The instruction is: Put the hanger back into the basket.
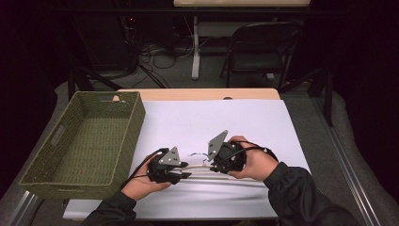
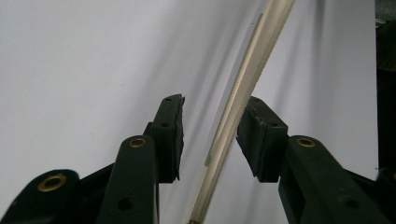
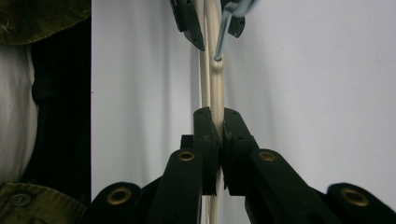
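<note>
A cream wooden hanger (image 1: 201,166) with a metal hook (image 1: 197,154) lies low over the white sheet between both hands. My right gripper (image 1: 212,165) is shut on it; in the right gripper view the pads (image 3: 205,130) clamp the wood (image 3: 215,79) just below the hook's (image 3: 223,37) root. My left gripper (image 1: 186,175) faces it from the left. In the left gripper view the hanger's bar (image 2: 243,84) runs between the jaws of the left gripper (image 2: 214,102), close against the right pad (image 2: 259,126), with a gap to the left pad. The left gripper (image 3: 212,23) also appears beyond the hook.
An empty green woven basket (image 1: 134,127) stands at the table's left, partly over the edge of the white sheet (image 1: 211,117). A folding chair (image 1: 259,47) and cables sit on the floor beyond the table. The person's dark sleeves enter from the bottom.
</note>
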